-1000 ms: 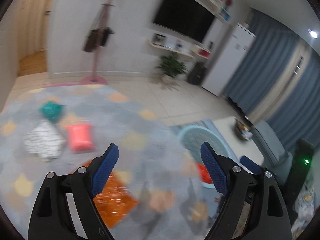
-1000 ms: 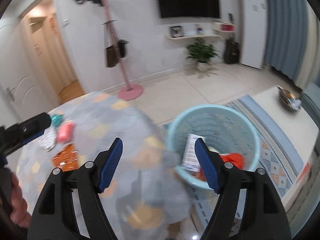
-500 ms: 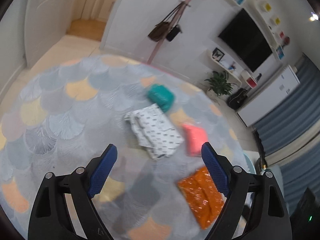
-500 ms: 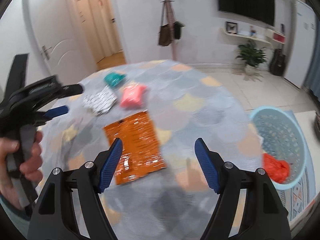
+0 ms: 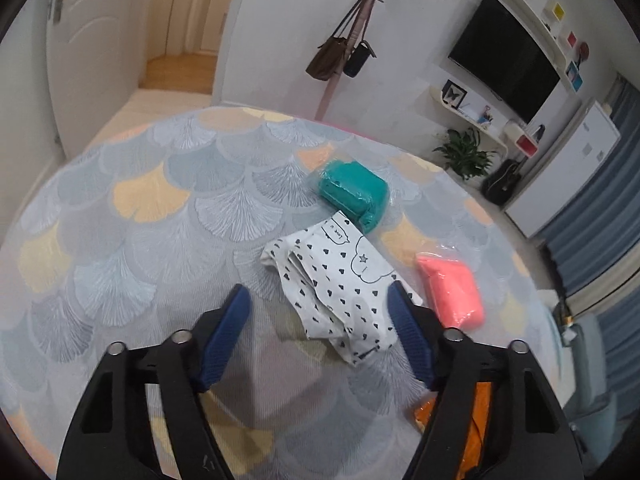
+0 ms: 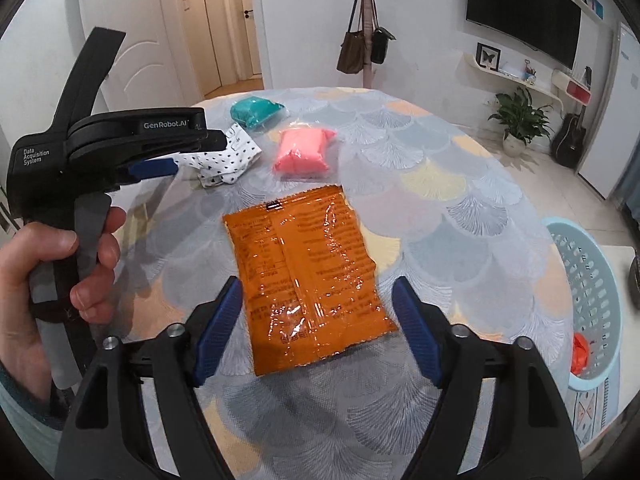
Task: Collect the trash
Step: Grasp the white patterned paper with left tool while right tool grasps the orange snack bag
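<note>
On top of the round worktop (image 6: 460,184) lies a cloth with gray, white and yellow fan shapes. Four pieces of trash sit on it: one orange bag (image 6: 308,280), one pink pack (image 6: 303,153), one green pack (image 6: 256,111) and one white wrapper with black hearts (image 5: 340,288).

The orange bag lies flat at the near side. The pink pack is just past it. The white wrapper is left of the pink pack, and the green pack is farthest away, just beyond the white wrapper.

Both grippers are wide open and hold nothing. The right gripper (image 6: 318,312) hangs over the near end of the orange bag, with the bag between its blue fingers (image 6: 218,320). The left gripper (image 5: 320,328) hangs over the near end of the white wrapper. A hand (image 6: 52,264) holds its black handle.

Down on the floor to the right stands one light blue basket (image 6: 588,280) with something red in it.

Behind the worktop is a white wall with one black TV (image 6: 520,12), one pink coat stand (image 5: 340,48) with two bags, one green plant (image 6: 520,114) and one white door (image 5: 88,40).
</note>
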`<state>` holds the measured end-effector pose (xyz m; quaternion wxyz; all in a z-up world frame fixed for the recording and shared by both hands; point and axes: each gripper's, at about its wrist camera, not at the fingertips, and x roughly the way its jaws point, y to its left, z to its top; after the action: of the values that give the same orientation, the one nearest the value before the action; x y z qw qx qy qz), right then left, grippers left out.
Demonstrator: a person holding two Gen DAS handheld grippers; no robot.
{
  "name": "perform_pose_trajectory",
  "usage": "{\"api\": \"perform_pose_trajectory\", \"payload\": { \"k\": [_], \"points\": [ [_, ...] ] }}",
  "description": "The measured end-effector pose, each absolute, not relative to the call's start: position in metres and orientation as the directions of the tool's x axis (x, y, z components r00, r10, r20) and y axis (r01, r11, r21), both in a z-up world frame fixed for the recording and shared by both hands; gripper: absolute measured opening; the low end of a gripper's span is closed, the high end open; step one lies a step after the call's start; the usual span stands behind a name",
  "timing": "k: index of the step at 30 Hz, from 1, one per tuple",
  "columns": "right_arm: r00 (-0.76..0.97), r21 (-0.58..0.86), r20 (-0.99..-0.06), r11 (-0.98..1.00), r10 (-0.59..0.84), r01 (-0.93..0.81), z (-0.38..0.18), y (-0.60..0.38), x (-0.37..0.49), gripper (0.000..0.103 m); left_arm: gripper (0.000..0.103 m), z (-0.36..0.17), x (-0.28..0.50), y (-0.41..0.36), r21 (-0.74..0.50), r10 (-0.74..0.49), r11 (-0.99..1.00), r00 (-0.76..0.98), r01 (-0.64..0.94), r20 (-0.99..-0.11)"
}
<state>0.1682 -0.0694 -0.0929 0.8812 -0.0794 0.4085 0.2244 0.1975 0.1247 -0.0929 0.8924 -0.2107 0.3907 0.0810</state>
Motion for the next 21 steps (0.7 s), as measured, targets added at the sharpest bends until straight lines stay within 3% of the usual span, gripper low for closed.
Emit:
{"api": "perform_pose_trajectory", "payload": {
  "k": [4,6,8,12,21],
  "points": [
    [0.542,0.021,-0.778,0.875,0.319,-0.484,-0.099,-0.06,0.171,0.076,0.046,-0.092,0.197,0.122,-0.267,0.021,0.912,0.687,-0.31,-0.726],
    [0.532,0.004,-0.791,0.872,0.302,-0.49,-0.102,-0.054,0.173,0.076,0.024,-0.092,0.197,0.121,-0.259,0.015,0.92,0.687,-0.294,-0.726],
    [0.528,-0.015,-0.801,0.873,0.282,-0.488,-0.105,-0.05,0.175,0.077,0.012,-0.093,0.197,0.119,-0.267,-0.001,0.922,0.69,-0.279,-0.724],
    [0.541,-0.034,-0.797,0.875,0.268,-0.483,-0.106,-0.05,0.173,0.073,0.009,-0.091,0.192,0.123,-0.276,-0.011,0.923,0.698,-0.268,-0.716],
    [0.588,-0.029,-0.747,0.869,0.31,-0.494,-0.096,-0.055,0.162,0.035,0.004,-0.072,0.168,0.117,-0.3,-0.073,0.937,0.736,-0.182,-0.673]
  ]
}}
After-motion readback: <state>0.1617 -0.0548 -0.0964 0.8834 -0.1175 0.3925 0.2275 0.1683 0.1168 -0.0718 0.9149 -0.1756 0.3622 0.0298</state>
